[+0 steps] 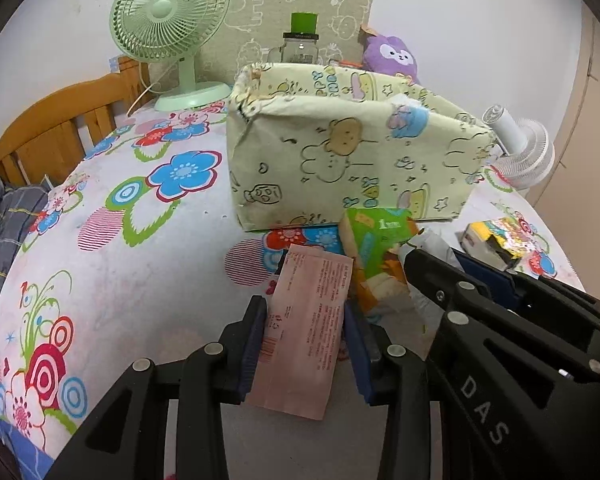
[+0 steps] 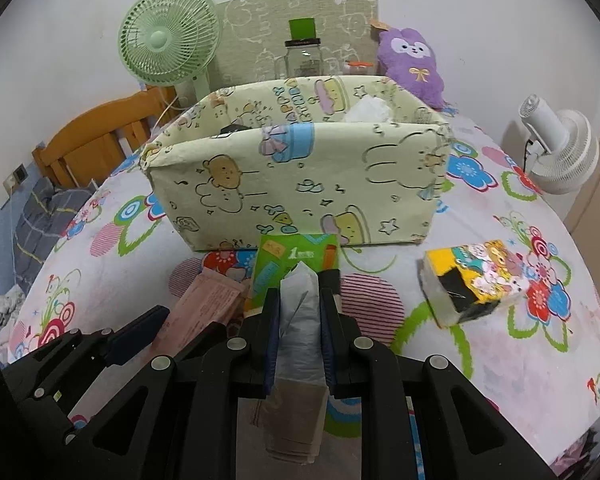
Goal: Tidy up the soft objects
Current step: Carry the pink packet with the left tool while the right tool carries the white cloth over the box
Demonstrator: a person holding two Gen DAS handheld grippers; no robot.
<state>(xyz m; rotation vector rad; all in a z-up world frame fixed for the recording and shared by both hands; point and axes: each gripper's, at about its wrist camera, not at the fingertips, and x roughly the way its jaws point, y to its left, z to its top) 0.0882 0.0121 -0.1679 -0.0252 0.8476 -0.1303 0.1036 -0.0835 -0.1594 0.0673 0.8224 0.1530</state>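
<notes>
My left gripper (image 1: pixel 304 308) is shut on a flat pink packet (image 1: pixel 304 332), held just above the floral cloth. My right gripper (image 2: pixel 300 286) is shut on a pale tissue pack in clear wrap (image 2: pixel 298 332). It also shows at the right of the left wrist view, close beside the left gripper. A green tissue pack (image 2: pixel 296 256) lies right beyond both grippers' tips, at the foot of the yellow cartoon-print fabric box (image 2: pixel 300 180). White tissue shows inside the box. A yellow tissue pack (image 2: pixel 472 284) lies to the right. A purple plush (image 2: pixel 416 64) sits behind the box.
A green desk fan (image 2: pixel 168 40) stands at the back left and a white fan (image 2: pixel 560 156) at the right edge. A glass jar with a green lid (image 2: pixel 302 56) is behind the box. A wooden bed frame (image 2: pixel 100 144) lies to the left.
</notes>
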